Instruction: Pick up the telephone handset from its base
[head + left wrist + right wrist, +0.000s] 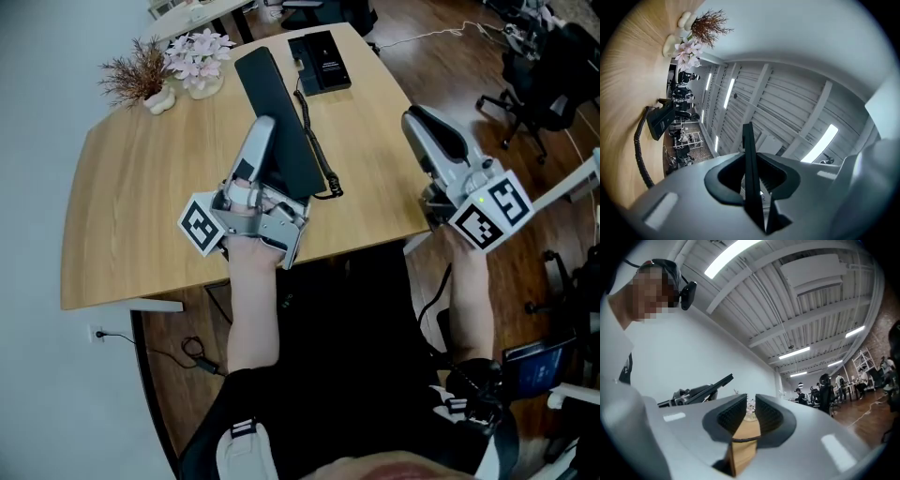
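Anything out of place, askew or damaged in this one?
Nothing stands out. The handset is off its base, clamped in the left gripper over the table, with its cord running back toward the base. The flowers stand upright, and nothing is spilled.

The right tongs (749,414) stand narrowly apart with nothing between them. Through the gap shows a strip of tabletop (743,453), crossed by a dark cord (743,438). At nine o'clock a black handset (715,384) slants upward. A person (619,315) shows at ten o'clock, ceiling lights (736,256) at twelve, office workers (826,392) at three
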Demonstrator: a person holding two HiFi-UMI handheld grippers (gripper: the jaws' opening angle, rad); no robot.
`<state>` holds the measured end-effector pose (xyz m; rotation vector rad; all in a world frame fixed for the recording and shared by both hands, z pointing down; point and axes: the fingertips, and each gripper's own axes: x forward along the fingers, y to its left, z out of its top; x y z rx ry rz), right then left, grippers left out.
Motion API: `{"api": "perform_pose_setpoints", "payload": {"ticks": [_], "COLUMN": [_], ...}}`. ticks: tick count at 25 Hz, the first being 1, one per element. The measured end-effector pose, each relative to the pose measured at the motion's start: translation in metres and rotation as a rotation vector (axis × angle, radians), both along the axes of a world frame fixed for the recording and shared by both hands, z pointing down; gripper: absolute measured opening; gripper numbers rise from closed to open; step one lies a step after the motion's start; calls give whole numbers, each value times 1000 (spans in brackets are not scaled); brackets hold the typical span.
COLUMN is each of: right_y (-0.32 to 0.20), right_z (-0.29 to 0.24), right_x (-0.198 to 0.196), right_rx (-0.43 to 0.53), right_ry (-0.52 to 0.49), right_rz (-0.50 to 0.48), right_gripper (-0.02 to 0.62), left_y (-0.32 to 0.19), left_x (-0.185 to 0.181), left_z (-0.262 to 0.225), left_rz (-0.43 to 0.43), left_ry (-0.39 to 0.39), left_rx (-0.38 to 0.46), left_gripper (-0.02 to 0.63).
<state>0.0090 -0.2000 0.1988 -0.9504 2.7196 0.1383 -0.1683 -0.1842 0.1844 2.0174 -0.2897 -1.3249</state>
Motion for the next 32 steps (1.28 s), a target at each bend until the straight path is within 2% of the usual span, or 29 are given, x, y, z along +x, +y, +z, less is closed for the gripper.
{"api": "perform_pose_setpoints", "payload": {"ticks": [9, 20, 28, 32], "right_y": [48, 53, 51, 43], "right_z": [4, 4, 6, 10], "right_x": [16, 22, 31, 27], "right_rx": [35, 69, 75, 91], "right_ry": [-4, 26, 34, 44], "right_rz": [-4, 25, 56, 66], "right_gripper": [51, 40, 3, 3], "left_y": [14, 9, 3, -1], "left_x": [30, 47, 57, 51], "left_z": [4, 21, 32, 39], "left_rz": [42, 58, 75, 72], "left_ry": [-31, -50, -56, -56], "left_rx": [-8, -48, -77, -78], "left_gripper": [81, 80, 81, 81]}}
